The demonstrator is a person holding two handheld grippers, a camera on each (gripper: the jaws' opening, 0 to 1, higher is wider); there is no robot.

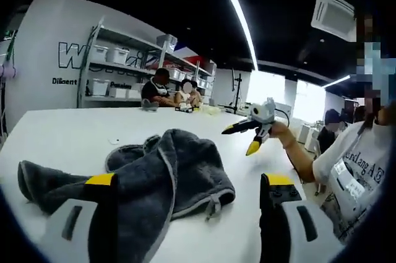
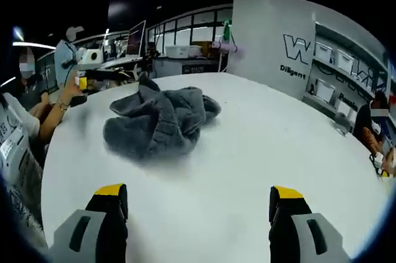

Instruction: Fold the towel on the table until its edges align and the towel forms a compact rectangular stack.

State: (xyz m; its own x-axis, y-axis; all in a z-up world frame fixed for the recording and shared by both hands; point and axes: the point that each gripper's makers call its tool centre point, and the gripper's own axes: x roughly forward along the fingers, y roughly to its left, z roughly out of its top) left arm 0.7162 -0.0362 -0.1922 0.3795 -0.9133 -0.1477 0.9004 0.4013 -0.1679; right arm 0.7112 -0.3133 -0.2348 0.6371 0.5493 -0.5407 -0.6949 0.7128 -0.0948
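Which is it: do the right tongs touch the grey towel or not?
Apart. The right gripper view shows bare white table between the open right tongs and the grey towel.

Towel (image 2: 158, 120) lies crumpled on table (image 2: 260, 151), ahead of right gripper (image 2: 198, 204) and slightly left. Left gripper (image 2: 83, 74) held above table's far left edge, beyond towel. In left gripper view, towel (image 1: 154, 176) near, between jaws and left; right gripper (image 1: 247, 136) above table, right of towel. Shelving (image 1: 124, 68) and seated people (image 1: 170, 86) behind table's far side.
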